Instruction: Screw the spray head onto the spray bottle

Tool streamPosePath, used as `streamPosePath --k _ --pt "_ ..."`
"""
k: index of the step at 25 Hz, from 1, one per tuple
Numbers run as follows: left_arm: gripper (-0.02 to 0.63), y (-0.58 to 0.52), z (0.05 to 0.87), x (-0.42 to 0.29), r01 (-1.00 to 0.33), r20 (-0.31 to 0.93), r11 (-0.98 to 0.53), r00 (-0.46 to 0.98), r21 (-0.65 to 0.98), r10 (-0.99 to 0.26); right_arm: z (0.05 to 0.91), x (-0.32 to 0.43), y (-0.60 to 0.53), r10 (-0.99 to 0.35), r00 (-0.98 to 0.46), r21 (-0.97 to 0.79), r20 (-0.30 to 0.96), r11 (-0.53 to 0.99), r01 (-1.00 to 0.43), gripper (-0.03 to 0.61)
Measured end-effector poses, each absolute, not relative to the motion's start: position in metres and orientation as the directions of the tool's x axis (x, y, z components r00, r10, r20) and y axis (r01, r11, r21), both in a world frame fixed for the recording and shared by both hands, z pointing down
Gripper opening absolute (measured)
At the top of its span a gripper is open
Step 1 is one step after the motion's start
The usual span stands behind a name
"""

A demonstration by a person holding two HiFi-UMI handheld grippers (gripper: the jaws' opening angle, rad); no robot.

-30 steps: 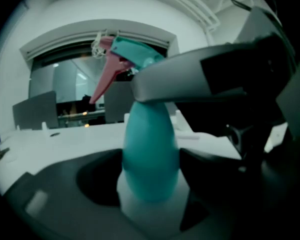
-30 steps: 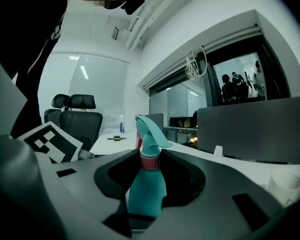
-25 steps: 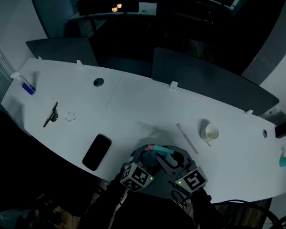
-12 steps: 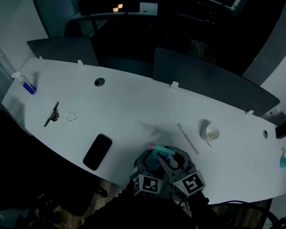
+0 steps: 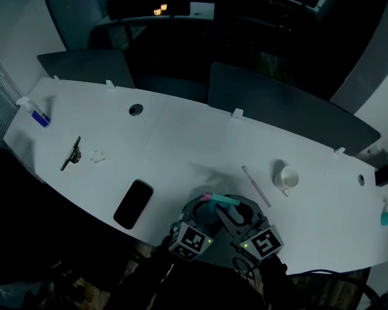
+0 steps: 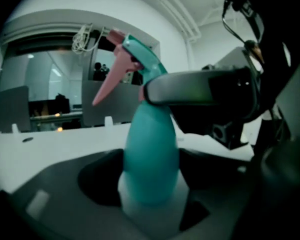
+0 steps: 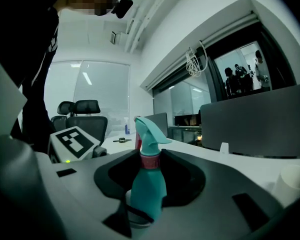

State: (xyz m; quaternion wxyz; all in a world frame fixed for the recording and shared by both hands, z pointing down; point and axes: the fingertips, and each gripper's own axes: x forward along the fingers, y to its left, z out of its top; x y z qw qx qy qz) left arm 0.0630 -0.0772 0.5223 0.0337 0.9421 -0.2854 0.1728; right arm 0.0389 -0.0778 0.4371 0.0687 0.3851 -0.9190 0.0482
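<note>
A teal spray bottle with a teal head and pink trigger is held upright over the table's near edge, between both grippers. In the left gripper view the bottle's body stands between the jaws of my left gripper, which is shut on its lower part. The spray head sits on top, and the right gripper's finger crosses the neck. In the right gripper view my right gripper is shut on the pink collar under the head. In the head view my left gripper and right gripper meet at the bottle.
On the white table lie a black phone, a white cup, a thin white stick, a black tool and a small blue bottle. Dark chair backs stand behind the table.
The left gripper's marker cube swung toward the right and back to the left around the bottle. The right gripper and the bottle stayed in place.
</note>
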Motion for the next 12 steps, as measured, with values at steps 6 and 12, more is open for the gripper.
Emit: streamPosePath --k 6,12 --pt "0.353 -0.0761 0.5216 0.0634 -0.725 0.365 -0.688 0.635 -0.024 -0.681 0.4371 0.0425 -0.0747 -0.723 -0.675 -0.045 0.149 0.677 -0.735 0.140" --pt "0.406 -0.0782 0.5184 0.0570 -0.473 0.356 -0.881 0.820 -0.016 -0.447 0.4384 0.0402 -0.0774 -0.701 -0.695 -0.051 0.159 0.698 -0.715 0.140"
